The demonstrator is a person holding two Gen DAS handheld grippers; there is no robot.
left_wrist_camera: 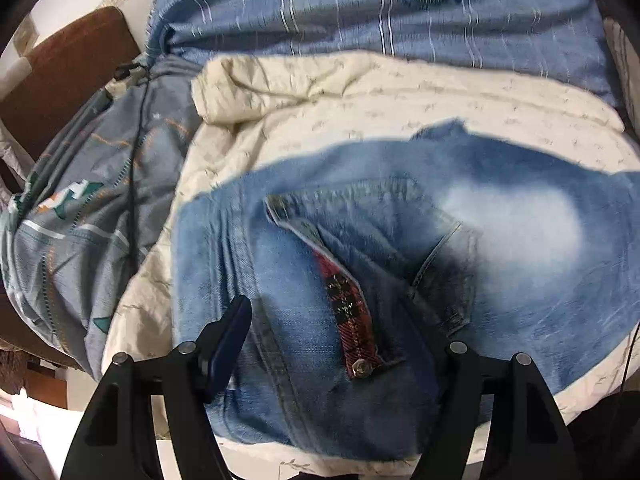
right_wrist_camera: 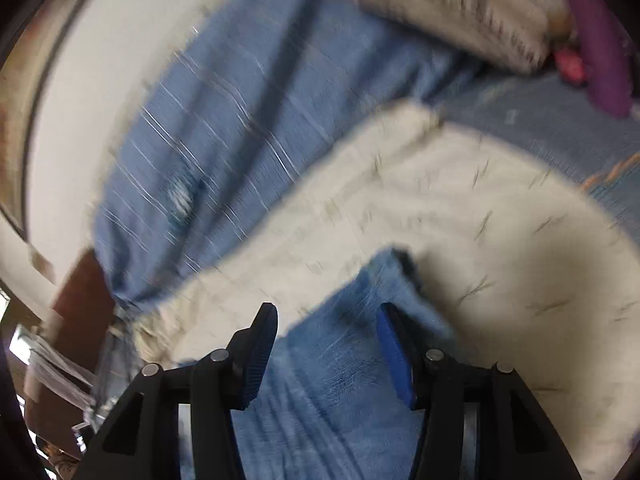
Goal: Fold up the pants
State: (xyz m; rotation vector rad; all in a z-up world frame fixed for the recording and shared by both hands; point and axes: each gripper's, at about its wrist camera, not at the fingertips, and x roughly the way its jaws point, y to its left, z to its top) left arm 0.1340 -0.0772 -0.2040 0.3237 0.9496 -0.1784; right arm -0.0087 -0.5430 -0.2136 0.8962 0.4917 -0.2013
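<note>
Light blue jeans (left_wrist_camera: 500, 232) lie on a cream quilt (left_wrist_camera: 360, 104), waist end near me, with a red plaid fly lining (left_wrist_camera: 352, 316) and a metal button (left_wrist_camera: 361, 367) showing. My left gripper (left_wrist_camera: 328, 320) is open, its fingers (left_wrist_camera: 230, 336) straddling the waistband just above the denim. In the blurred right wrist view, my right gripper (right_wrist_camera: 326, 320) is open over another part of the jeans (right_wrist_camera: 340, 380), a fingertip (right_wrist_camera: 262, 336) on each side of the cloth. I cannot tell if either gripper touches the denim.
A blue striped pillow (left_wrist_camera: 360, 12) lies behind the quilt and also shows in the right wrist view (right_wrist_camera: 200, 120). A grey patterned duvet (left_wrist_camera: 92, 208) is bunched at the left beside a brown headboard (left_wrist_camera: 68, 72). A purple object (right_wrist_camera: 600, 40) lies at the far right.
</note>
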